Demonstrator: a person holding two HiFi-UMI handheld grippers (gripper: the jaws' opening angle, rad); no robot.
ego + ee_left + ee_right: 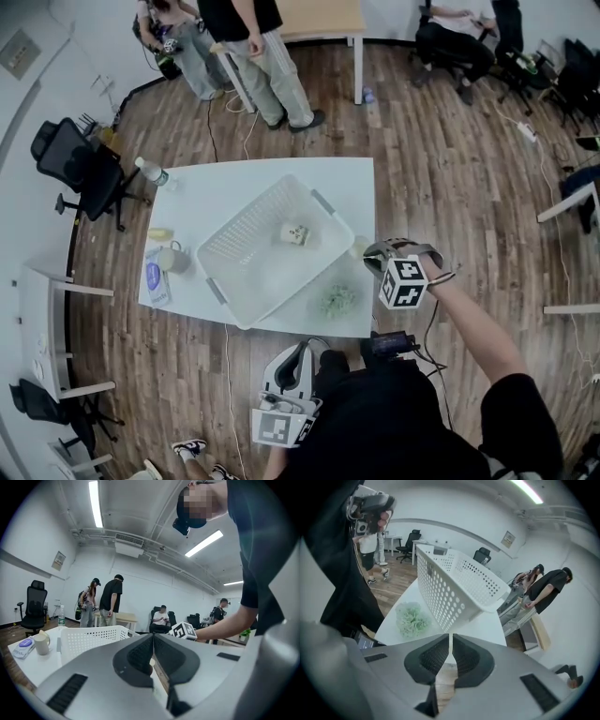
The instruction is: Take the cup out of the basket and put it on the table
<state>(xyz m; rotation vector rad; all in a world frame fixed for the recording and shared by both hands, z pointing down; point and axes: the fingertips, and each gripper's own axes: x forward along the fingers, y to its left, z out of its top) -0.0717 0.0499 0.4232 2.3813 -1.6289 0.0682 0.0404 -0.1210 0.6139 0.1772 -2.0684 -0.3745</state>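
Jaws on both grippers are closed on nothing: left gripper [302, 349] sits at the frame's bottom, right gripper [377, 251] at the table's [225, 187] right edge. Beyond, centre frame, the cup [294, 233] lies inside the basket [246, 234]. Judging by this, grasping, lifting and placing all remain.

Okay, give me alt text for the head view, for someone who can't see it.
A small cup sits inside a white basket on a white table. The right gripper hovers at the table's right edge, beside the basket.
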